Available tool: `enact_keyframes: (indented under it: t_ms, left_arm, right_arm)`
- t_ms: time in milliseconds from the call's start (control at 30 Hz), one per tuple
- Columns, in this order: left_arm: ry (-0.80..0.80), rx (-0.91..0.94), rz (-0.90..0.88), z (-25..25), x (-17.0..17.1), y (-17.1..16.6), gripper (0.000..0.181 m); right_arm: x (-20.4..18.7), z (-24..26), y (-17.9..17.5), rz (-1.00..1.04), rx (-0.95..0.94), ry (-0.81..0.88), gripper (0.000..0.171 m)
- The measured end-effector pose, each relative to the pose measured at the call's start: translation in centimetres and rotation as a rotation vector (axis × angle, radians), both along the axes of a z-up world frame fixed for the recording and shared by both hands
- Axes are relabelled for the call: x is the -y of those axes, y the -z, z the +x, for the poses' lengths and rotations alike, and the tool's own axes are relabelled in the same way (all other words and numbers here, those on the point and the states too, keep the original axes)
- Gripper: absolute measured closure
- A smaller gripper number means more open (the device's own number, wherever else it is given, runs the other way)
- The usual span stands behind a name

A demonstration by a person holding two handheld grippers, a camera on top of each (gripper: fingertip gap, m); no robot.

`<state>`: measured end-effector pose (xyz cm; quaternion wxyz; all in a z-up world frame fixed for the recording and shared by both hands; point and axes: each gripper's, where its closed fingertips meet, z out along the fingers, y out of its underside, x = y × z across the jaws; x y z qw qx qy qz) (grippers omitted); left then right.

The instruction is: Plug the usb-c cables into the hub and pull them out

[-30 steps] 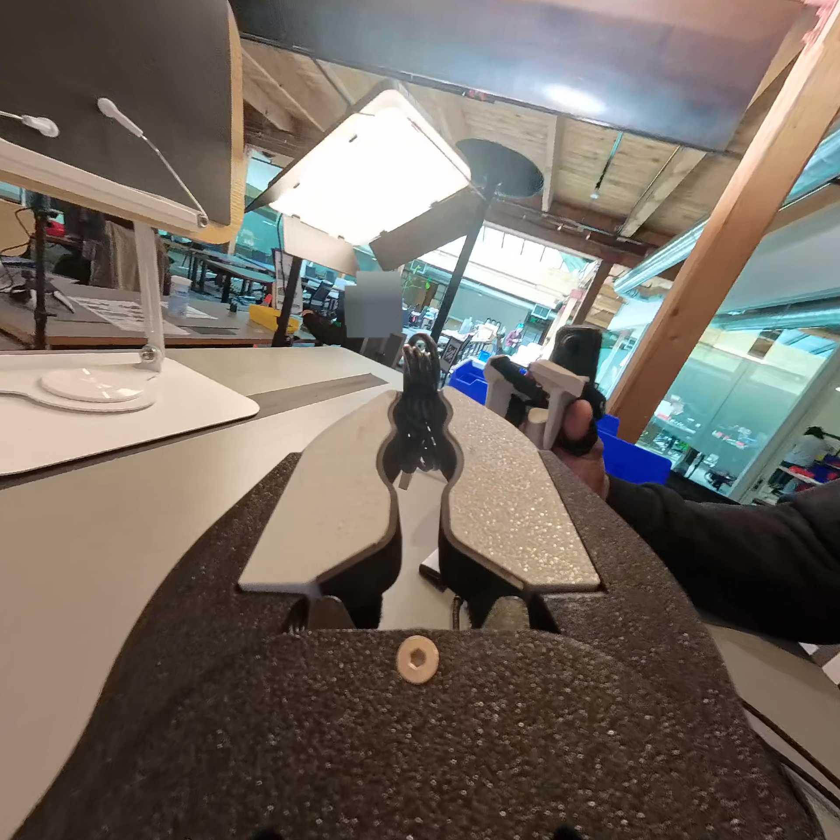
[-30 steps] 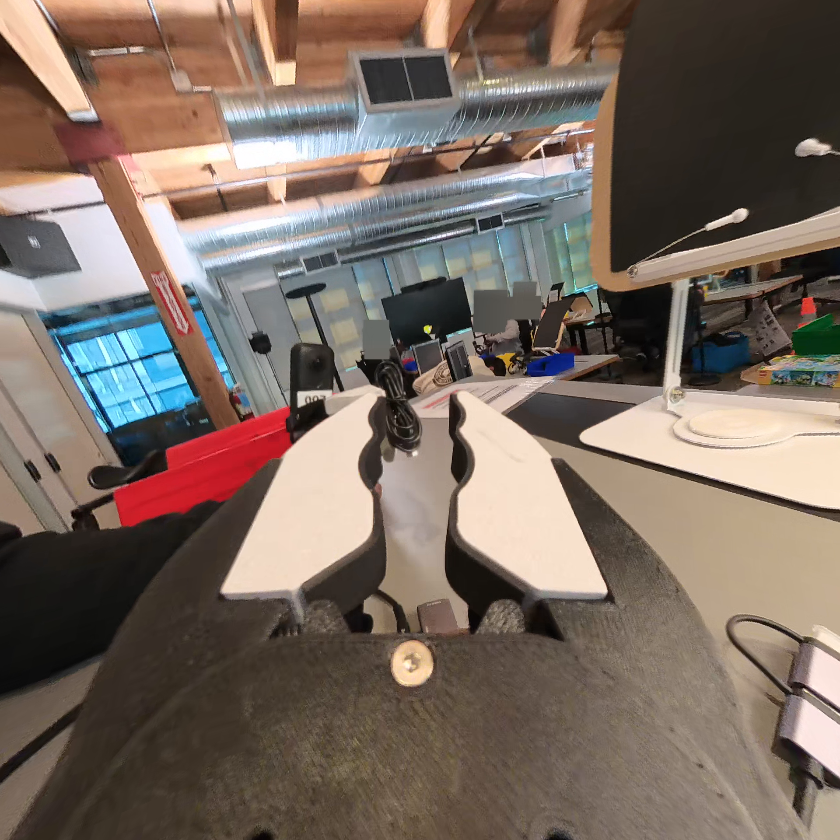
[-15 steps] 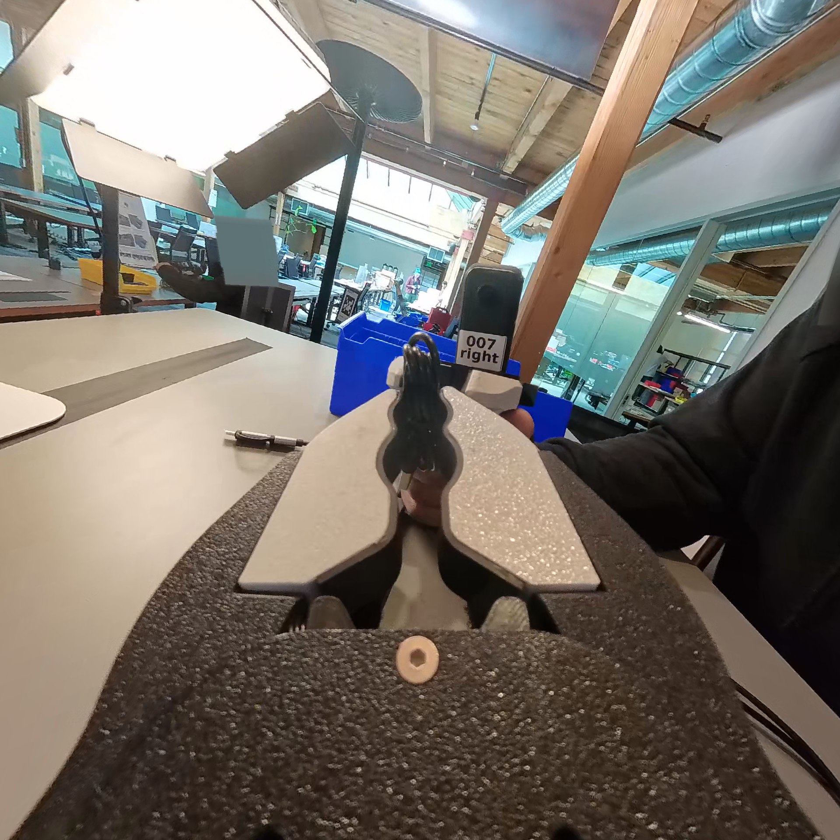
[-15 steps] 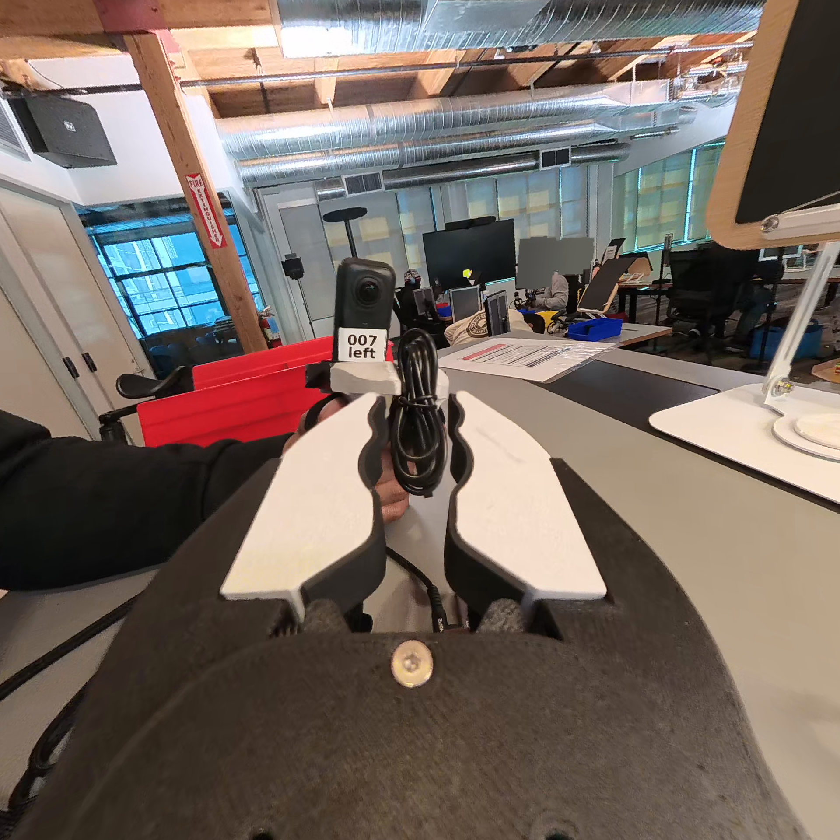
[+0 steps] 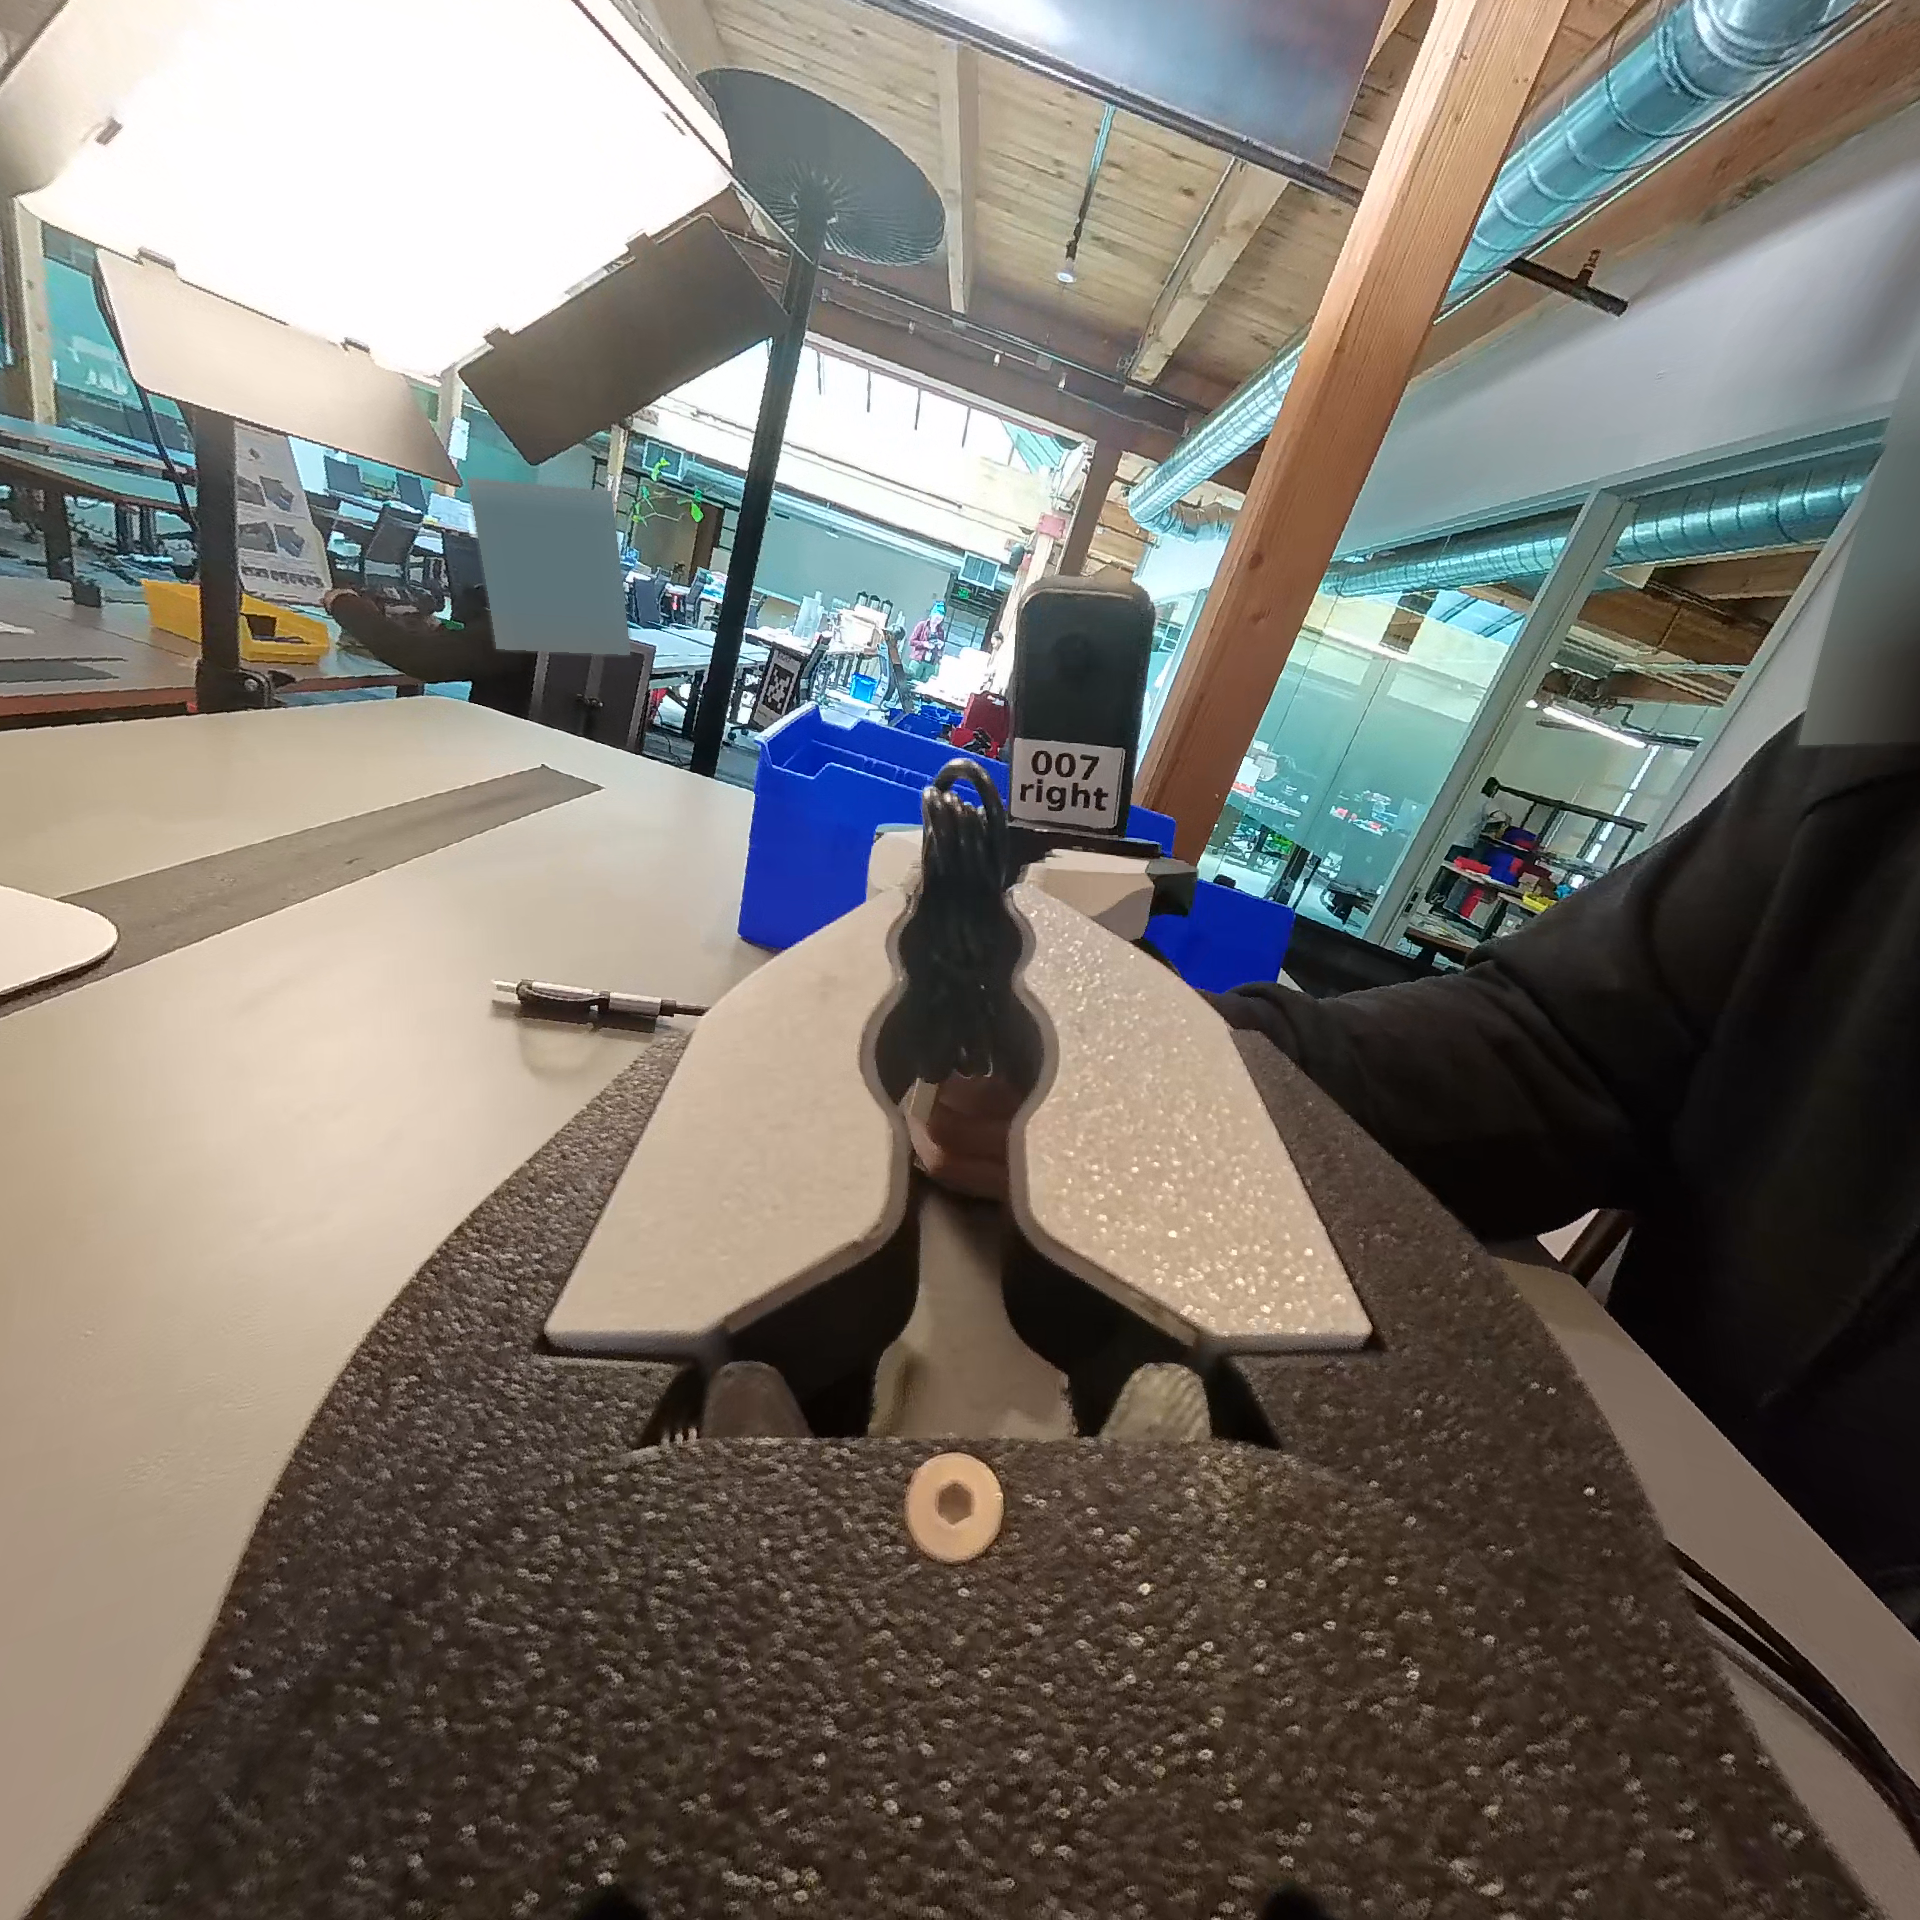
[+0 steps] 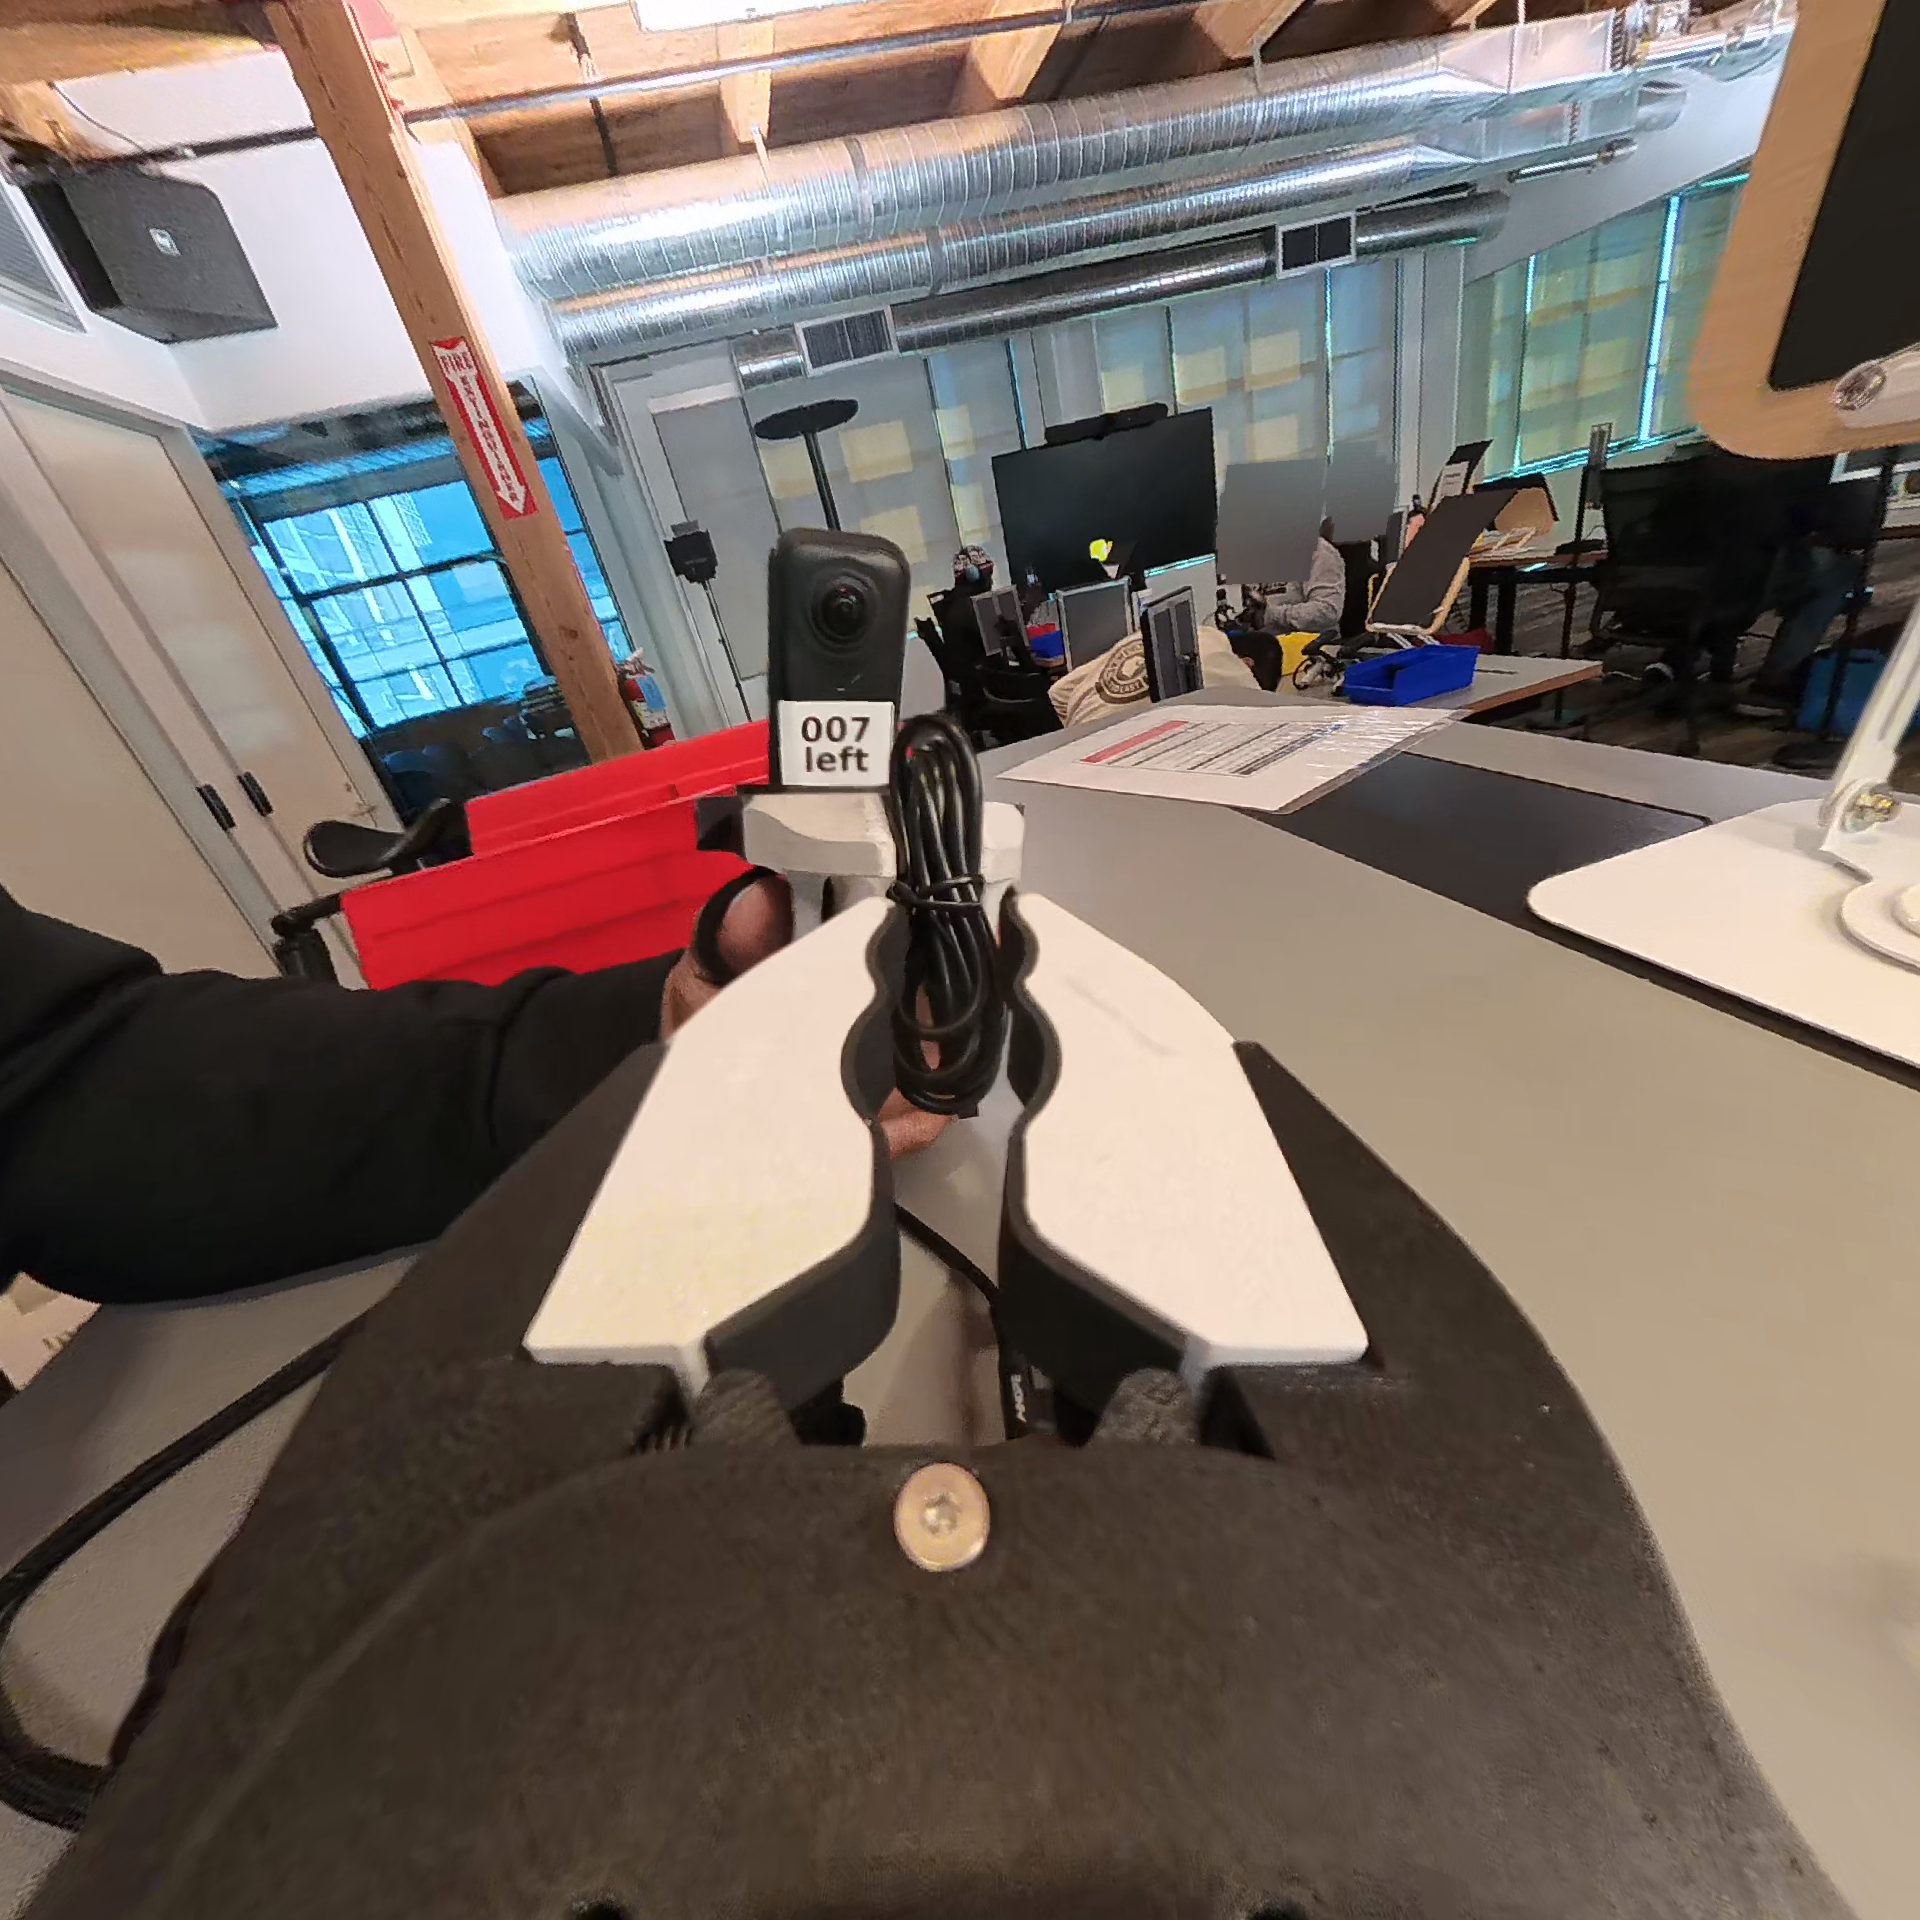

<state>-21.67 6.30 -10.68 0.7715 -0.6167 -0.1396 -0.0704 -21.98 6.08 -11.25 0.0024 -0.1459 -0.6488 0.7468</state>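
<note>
Between my two grippers, which face each other above the grey table [image 5: 260,1091], a bundled black USB-C cable [image 5: 961,935] stands upright: the left gripper [image 5: 961,925] is clamped on it, while the right gripper [image 6: 951,966] stands parted around the same coil, and I cannot tell whether its pads touch it. A second connector [image 5: 582,1000] lies flat on the table to the far left, long axis left-right, nearer my left side. The blue bin [image 5: 821,831] beyond shows no contents, and the hub is out of view.
</note>
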Motion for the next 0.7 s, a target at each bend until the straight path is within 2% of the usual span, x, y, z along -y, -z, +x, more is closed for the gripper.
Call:
enact_keyframes:
  t_ms: [300, 500, 700]
  left_arm:
    - [0.027, 0.042, -0.027, 0.1, -0.4, 0.5, 0.169]
    - [0.059, 0.07, -0.055, 0.4, -0.7, 0.9, 0.169]
    - [0.026, 0.075, -0.076, 0.0, -0.8, 1.2, 0.169]
  right_arm:
    - [-0.5, -0.2, 1.1, 0.174, -0.163, 0.082, 0.155]
    - [-0.4, 0.4, 1.6, 0.225, -0.176, 0.046, 0.16]
    - [-0.7, 0.1, 1.6, 0.266, -0.239, 0.095, 0.165]
